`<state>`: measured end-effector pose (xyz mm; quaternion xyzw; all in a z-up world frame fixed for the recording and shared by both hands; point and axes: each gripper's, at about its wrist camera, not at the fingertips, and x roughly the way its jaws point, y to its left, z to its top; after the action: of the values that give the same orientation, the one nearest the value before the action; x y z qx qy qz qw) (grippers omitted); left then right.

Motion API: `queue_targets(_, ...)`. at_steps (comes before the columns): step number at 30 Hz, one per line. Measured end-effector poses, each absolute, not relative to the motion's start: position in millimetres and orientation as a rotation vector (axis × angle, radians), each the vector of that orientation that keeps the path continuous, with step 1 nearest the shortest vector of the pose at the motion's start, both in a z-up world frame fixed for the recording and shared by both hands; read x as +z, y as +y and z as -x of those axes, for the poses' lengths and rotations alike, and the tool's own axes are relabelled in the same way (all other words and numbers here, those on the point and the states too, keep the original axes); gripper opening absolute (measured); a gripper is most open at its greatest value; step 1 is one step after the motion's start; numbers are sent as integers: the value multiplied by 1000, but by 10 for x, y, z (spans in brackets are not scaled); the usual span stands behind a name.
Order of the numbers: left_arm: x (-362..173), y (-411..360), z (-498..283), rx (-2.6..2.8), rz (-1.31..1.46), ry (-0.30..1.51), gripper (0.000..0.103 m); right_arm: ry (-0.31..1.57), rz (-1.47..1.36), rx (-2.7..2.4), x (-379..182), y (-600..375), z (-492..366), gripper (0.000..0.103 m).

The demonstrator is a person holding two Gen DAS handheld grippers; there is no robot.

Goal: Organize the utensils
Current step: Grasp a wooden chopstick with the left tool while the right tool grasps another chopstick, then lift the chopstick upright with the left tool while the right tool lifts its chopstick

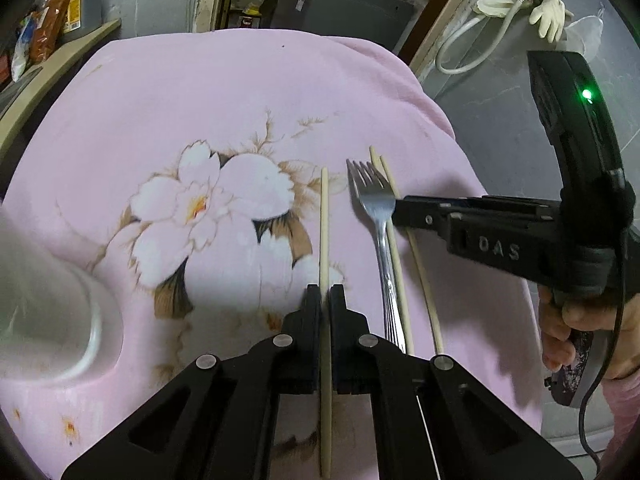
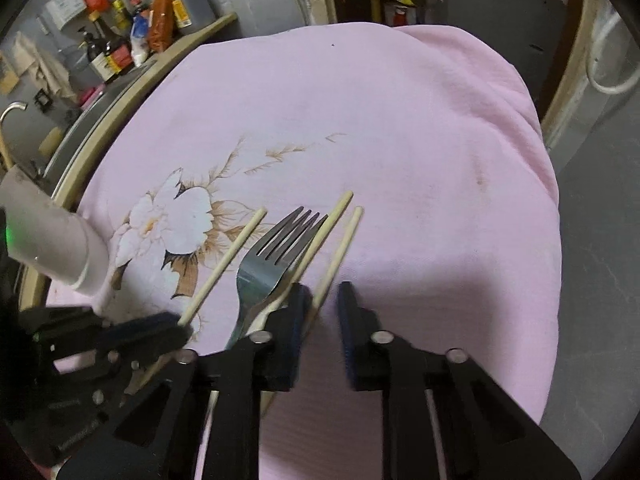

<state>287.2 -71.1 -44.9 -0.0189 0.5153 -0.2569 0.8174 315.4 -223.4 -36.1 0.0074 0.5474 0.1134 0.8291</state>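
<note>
**Pink cloth, 3 chopsticks, 1 fork**

Pink fabric printed with a white flower, the cloth (image 1: pixel 240 92) covers the table, and all the utensils lie on it in a rough row. The left gripper (image 1: pixel 325 290) is clamped tight on the left chopstick (image 1: pixel 324 220), its 2 pads pressed against the stick, which runs straight ahead between them and back under the claw. Just right of it lies the metal fork (image 1: pixel 374 204), tines pointing away. The middle chopstick (image 1: pixel 394 256) touches the fork along its handle and crosses under the tines. The right chopstick (image 1: pixel 424 280) lies just beyond, apart from the fork.

The right gripper (image 2: pixel 322 292) points down over that right chopstick with a narrow gap between its jaws; the stick sits in the gap, close against the left pad, not squeezed. A white cup (image 1: pixel 80 320) stands at the left edge of the cloth, well apart from the utensils.
</note>
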Motion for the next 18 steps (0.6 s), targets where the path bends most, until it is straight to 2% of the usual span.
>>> queue_targets(6,-373,-635,-2681,-571,66,1079,2,1116,-144,214,-334,-2332,-3014,3)
queue_targets(10,-301,-560,-2532,-579,88,1021,2,1048,-284,254,-312,-2484,-2784,3)
queue_targets(14,-206,-530,-2372,-588,98,926,2,903,-249,266,-209,-2445,-2438,3)
queue_targets(18,-35,-463,-2133,-595,97,747,2,688,-181,257,-47,-2395,-2001,3)
